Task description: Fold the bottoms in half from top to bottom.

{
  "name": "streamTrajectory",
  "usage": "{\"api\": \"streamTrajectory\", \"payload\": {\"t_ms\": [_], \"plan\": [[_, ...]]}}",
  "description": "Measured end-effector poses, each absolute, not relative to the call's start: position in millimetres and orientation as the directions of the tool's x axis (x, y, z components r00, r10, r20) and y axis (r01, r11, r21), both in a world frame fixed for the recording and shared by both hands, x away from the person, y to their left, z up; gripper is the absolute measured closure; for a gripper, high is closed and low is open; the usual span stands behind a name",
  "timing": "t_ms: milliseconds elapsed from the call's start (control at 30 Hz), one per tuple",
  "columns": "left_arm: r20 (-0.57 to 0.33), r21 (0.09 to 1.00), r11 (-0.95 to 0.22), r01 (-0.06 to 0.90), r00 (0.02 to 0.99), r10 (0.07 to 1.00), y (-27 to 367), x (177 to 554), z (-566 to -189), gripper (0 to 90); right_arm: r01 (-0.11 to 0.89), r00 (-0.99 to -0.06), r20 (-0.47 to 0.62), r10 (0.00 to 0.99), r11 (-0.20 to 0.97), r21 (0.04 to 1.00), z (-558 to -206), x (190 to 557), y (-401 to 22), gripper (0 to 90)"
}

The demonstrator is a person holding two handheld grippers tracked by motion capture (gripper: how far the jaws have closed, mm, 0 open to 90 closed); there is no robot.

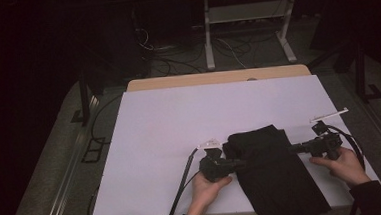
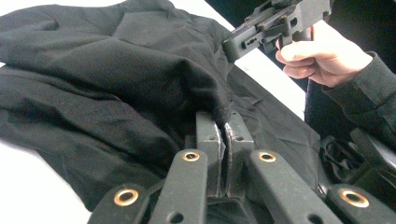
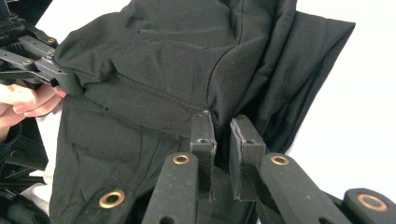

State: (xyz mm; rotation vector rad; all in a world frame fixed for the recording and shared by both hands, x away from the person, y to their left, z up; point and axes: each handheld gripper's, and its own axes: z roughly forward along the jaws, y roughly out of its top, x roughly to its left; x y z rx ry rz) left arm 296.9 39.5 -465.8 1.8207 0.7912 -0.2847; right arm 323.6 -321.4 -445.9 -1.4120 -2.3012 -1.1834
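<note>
Left gripper (image 1: 242,163) comes in from 9 o'clock; jaws pressed nearly together, pinching a fold of the black garment (image 1: 272,170). Garment: soft matte knit, creased, stitched seam visible, part-folded into a long rectangle on the smooth white table (image 1: 155,134), around 5 o'clock of centre. Right gripper (image 1: 293,149) comes in from 3 o'clock; jaws a narrow slit apart at the cloth edge, can't tell if they pinch it.
</note>
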Motion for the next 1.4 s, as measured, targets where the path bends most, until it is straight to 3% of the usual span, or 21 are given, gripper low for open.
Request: {"api": "streamTrajectory", "payload": {"t_ms": [133,433,700,800,900,1400], "plan": [[-0.537,0.740,-0.212,0.639,0.750,0.387,38.9,297.1,-467.8,86.3,0.824,-0.518,0.537,0.665,0.219,0.523,-446.8,323.1,-322.8,77.1],[-0.536,0.733,-0.221,0.643,0.747,0.395,40.7,297.0,-469.9,86.2,0.804,-0.542,0.510,0.668,0.235,0.546,-443.5,320.8,-318.2,41.5],[-0.537,0.732,-0.218,0.645,0.744,0.398,40.1,297.0,-470.7,86.2,0.779,-0.554,0.505,0.661,0.200,0.594,-433.9,324.2,-318.5,15.1],[-0.534,0.734,-0.220,0.642,0.746,0.398,40.6,296.8,-469.9,86.2,0.770,-0.557,0.512,0.654,0.175,0.614,-425.2,327.9,-317.3,11.6],[-0.533,0.734,-0.219,0.643,0.746,0.399,40.9,296.5,-469.2,86.2,0.755,-0.569,0.498,0.655,0.176,0.632,-414.3,333.8,-312.0,1.3],[-0.529,0.735,-0.225,0.639,0.749,0.400,40.6,295.8,-469.1,86.2,0.709,-0.618,0.432,0.657,0.228,0.667,-391.2,357.7,-291.4,0.0]]}}
